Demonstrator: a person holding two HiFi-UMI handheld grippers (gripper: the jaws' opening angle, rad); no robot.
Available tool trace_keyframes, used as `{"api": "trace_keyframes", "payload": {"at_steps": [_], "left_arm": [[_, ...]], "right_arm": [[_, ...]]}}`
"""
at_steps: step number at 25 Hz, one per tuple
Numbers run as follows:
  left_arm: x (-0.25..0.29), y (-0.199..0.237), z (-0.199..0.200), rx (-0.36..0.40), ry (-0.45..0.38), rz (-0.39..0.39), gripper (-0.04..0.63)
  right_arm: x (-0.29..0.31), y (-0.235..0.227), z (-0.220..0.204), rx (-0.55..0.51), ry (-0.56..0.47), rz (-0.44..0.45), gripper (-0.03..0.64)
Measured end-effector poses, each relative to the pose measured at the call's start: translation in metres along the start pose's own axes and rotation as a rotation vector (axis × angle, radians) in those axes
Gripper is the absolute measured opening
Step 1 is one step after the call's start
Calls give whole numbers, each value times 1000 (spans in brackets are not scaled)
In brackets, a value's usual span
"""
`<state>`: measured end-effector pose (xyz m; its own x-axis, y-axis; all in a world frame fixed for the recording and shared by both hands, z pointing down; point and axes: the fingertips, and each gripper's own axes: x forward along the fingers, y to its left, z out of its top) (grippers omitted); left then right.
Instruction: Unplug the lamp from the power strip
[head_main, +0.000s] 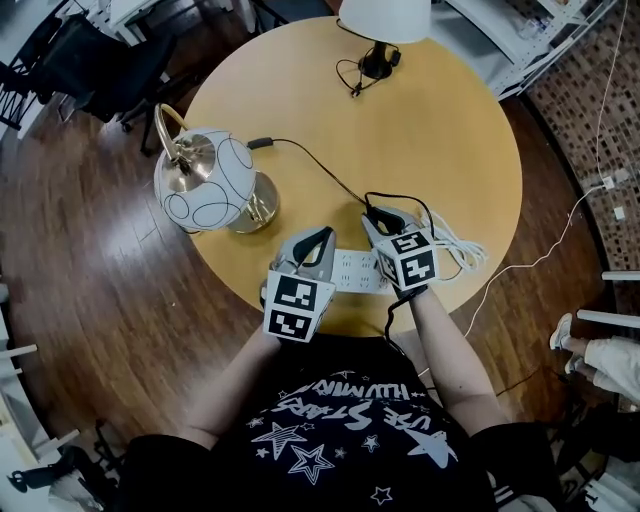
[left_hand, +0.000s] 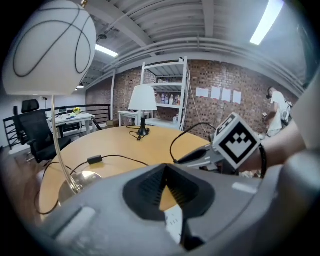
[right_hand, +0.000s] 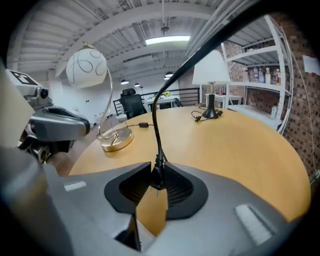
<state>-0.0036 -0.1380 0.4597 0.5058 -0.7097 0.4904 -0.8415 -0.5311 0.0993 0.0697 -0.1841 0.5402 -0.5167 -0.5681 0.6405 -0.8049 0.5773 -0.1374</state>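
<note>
A lamp with a white globe (head_main: 205, 180) and a brass base (head_main: 256, 205) stands on the left of the round wooden table (head_main: 450, 130). Its black cord (head_main: 320, 168) runs to my right gripper (head_main: 378, 215), which is shut on the black plug (right_hand: 157, 176). The plug's prongs show bare above the table. The white power strip (head_main: 358, 270) lies between the two grippers near the front edge. My left gripper (head_main: 322, 236) is shut with its tips together over the strip's left end (left_hand: 173, 222).
A second lamp with a white shade (head_main: 385, 20) stands at the far edge with a loose black cord. The strip's white cable (head_main: 462, 250) is coiled at the right and trails to the floor. An office chair (head_main: 90, 60) and shelves surround the table.
</note>
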Motion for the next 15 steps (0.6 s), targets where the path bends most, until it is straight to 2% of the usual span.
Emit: {"api": "trace_keyframes", "payload": {"at_steps": [6,11,15], "left_arm": [[6,5,-3,-12,21,1,2],[9,9,-5,-23,26,0,2],[11,9,-5,-26,31,-1,2]], "right_arm": [[27,0,-30,-41,199,45,86],[31,2,-31,-53,229,59,87],[31,1,-29,-80,245,38,89]]}}
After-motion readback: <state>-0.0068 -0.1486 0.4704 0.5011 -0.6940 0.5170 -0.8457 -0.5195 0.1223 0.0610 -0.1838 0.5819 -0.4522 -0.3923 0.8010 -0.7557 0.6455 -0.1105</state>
